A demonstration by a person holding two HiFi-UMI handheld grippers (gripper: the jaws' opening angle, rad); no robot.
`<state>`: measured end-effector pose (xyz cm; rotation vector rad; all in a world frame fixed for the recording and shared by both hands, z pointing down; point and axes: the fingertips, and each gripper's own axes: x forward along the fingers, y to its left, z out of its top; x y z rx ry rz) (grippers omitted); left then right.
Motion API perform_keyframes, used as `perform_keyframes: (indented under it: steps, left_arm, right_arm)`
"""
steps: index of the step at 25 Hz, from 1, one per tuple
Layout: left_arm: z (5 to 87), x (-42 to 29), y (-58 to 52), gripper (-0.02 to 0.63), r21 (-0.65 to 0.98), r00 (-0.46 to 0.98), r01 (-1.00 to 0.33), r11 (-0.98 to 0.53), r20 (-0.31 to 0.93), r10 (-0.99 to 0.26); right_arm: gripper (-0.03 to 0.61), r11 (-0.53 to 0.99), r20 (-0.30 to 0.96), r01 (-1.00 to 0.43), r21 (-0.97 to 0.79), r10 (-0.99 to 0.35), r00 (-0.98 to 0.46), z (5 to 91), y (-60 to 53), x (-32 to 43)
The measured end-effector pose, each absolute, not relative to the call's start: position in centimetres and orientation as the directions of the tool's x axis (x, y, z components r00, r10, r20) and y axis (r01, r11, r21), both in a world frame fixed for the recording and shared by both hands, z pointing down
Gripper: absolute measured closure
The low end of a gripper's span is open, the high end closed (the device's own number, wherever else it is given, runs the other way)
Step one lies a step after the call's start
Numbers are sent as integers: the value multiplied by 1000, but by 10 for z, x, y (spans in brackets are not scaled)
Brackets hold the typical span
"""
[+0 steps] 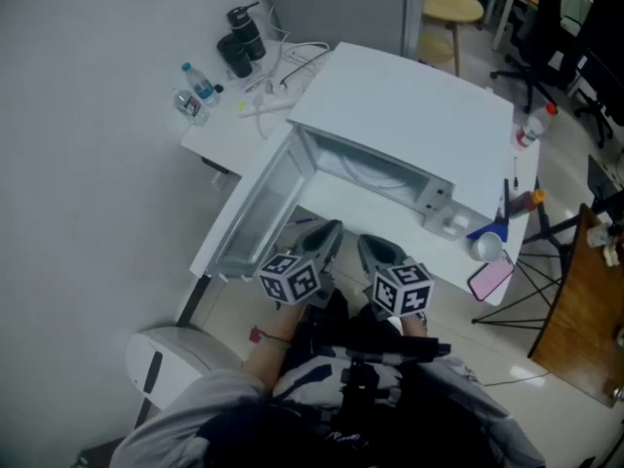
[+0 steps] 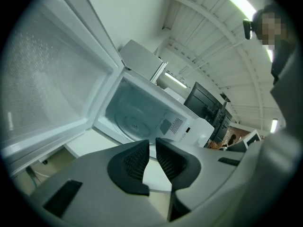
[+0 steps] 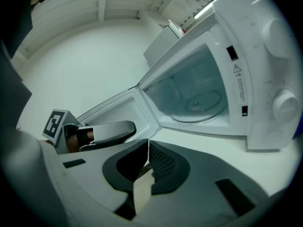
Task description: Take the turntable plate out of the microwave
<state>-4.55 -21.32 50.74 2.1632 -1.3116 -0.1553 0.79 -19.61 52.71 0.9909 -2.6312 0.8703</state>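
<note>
On a white worktop, a white microwave with its door swung fully open to the left in the head view. Inside the cavity, lying flat on the floor of the oven, the turntable plate, clear glass, untouched, also seen through the opening from the left gripper view and the right gripper view. Just in front of the opening, side by side and both aimed into it, the left claw and the right claw, each with a marker cube behind the fingers. Left claw released by a narrow slit, pads not meeting, nothing between them, well short of the plate. Right claw clenched, tips pressed together on nothing, likewise apart from the plate and outside the cavity. In the right gripper view, the left claw to the left beside the open door, and the microwave's knobs at the far right. Elsewhere on the worktop: a water bottle and black containers at the far left corner, a pink phone at the near right edge.
</note>
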Motion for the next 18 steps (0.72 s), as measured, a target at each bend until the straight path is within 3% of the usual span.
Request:
perform_keyframes:
  steps: [3, 13, 18]
  left_arm:
    - [519, -38, -229, 526, 582, 544, -743, -331, 236, -805]
    - [572, -23, -303, 502, 742, 628, -641, -197, 359, -691]
    - [590, -17, -323, 453, 811, 677, -570, -134, 371, -636]
  right_arm:
    - [571, 547, 379, -688, -477, -579, -722, 532, -201, 27]
    - [571, 330, 392, -825, -459, -758, -521, 530, -246, 95]
    - [571, 300, 401, -845, -444, -777, -486, 530, -257, 93]
